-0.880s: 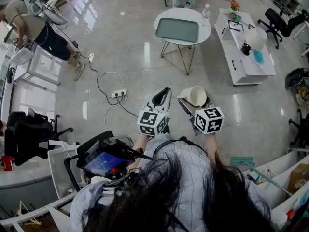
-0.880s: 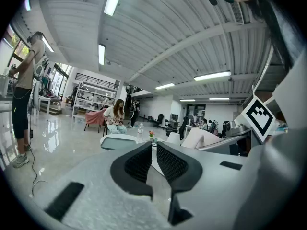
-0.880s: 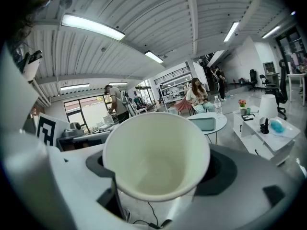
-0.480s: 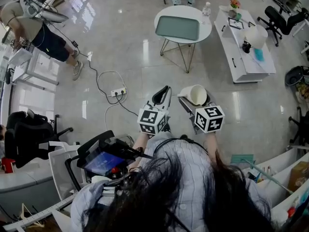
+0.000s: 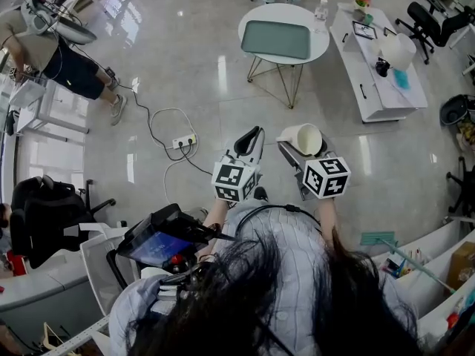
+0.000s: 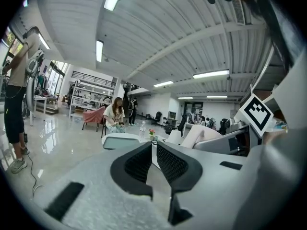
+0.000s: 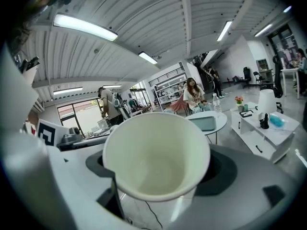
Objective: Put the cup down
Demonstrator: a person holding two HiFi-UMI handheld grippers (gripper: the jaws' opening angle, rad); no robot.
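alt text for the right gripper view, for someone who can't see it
An empty white paper cup, its mouth toward the camera, is held between the jaws of the right gripper. Behind it stands a round white table with a green tray.

Paper cup (image 7: 156, 143) looks smooth, matt white; right gripper (image 7: 160, 174) around it, matt grey plastic; floor (image 5: 185, 73) beneath the cup glossy, polished; round table (image 5: 319, 43) beyond it, thin metal legs.

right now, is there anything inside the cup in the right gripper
The cup looks empty: the right gripper view looks straight into its mouth, showing bare white walls and bottom. The right gripper holds it by the sides; the cup's outer base is hidden.
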